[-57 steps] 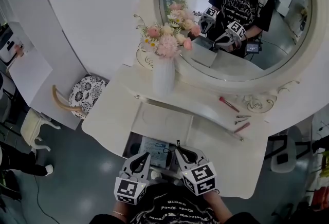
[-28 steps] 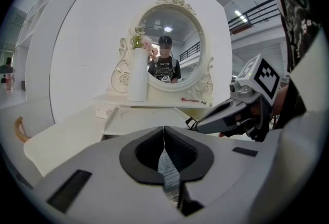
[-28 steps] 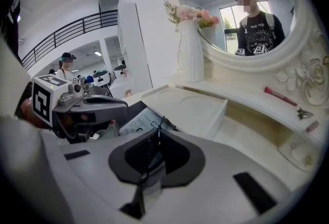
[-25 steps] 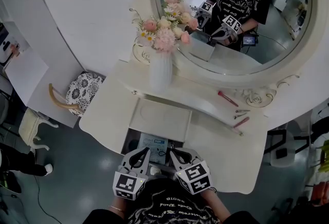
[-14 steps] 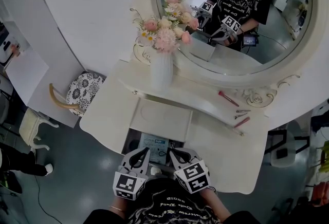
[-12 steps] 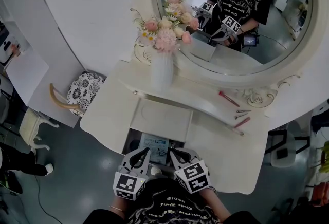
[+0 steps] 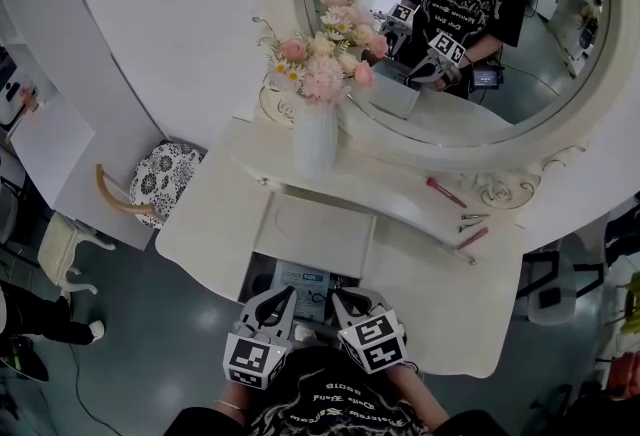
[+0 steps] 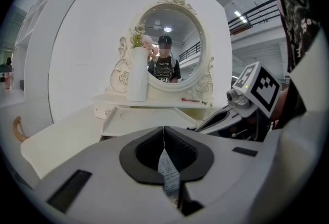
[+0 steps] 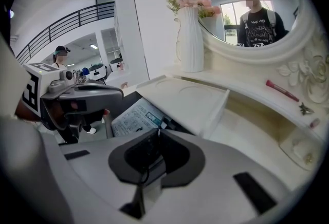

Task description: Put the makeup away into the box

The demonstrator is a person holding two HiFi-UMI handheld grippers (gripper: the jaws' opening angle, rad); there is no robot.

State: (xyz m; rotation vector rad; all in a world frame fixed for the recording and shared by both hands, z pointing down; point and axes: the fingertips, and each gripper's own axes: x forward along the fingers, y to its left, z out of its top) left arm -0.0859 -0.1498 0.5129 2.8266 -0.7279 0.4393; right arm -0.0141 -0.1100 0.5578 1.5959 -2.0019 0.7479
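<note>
Still, little has changed from a second ago: the left gripper and right gripper hang side by side, jaws pressed together on nothing, the open box just beneath their tips. The red makeup stick lies well ahead, right of both.
</note>
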